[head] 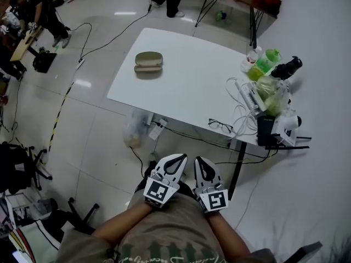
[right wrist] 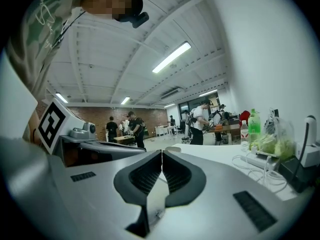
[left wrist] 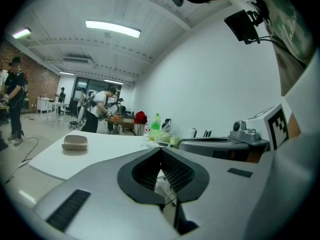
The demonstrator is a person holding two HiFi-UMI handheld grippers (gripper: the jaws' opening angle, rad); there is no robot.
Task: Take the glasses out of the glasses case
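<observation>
An olive-beige glasses case (head: pixel 148 63) lies at the far left of the white table (head: pixel 186 75); the left gripper view also shows the case (left wrist: pixel 75 142). Whether its lid is ajar I cannot tell. A pair of black-framed glasses (head: pixel 220 125) lies on the table near its front edge, outside the case. My left gripper (head: pixel 178 159) and right gripper (head: pixel 200 162) are held side by side close to my body, below the table's front edge. Both are shut, with nothing between the jaws (left wrist: pixel 160 150) (right wrist: pixel 162 153).
The table's right end is crowded: a green bottle (head: pixel 267 61), a clear bottle (head: pixel 250 60), a power strip with white cables (head: pixel 247 95), a plastic bag (head: pixel 272 92), and black devices (head: pixel 288 67). Cables run across the floor. People stand farther off.
</observation>
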